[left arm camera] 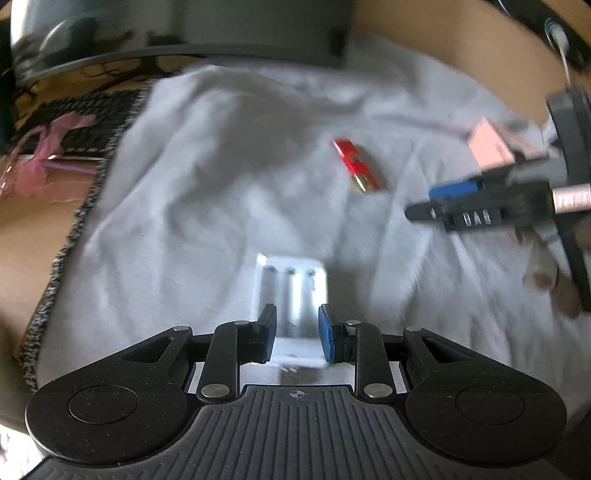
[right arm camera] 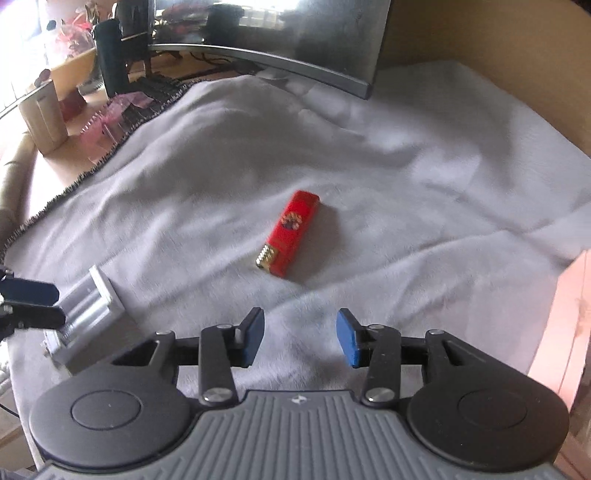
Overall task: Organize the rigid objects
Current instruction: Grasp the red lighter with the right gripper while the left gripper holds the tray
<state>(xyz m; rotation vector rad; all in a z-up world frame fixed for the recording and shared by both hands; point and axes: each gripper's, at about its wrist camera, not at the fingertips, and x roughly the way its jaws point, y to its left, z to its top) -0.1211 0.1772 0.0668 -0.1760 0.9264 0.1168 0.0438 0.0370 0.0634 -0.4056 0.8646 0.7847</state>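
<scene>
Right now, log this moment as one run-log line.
left gripper: shut on white case | right gripper: open, nothing between fingers | red lighter: on grey cloth, untouched

A: What is the blanket (right arm camera: 369, 177) made of?
B: Soft grey cloth, a bit fuzzy, with wrinkles. Its edge looks rough and woolly.
A: And the red lighter (right arm camera: 291, 232)?
B: Smooth and shiny, with a gold metal tip.
A: The little holder (left arm camera: 291, 291)?
B: Silvery and shiny, like metal.
A: The left tongs (left arm camera: 297, 332)?
B: Dull black plastic, blue rubbery pads, shiny metal pins.
A: The screen (right arm camera: 295, 33)?
B: Glossy, like a mirror.
A: The pink box (right arm camera: 565, 325)?
B: Dull, like paper.
</scene>
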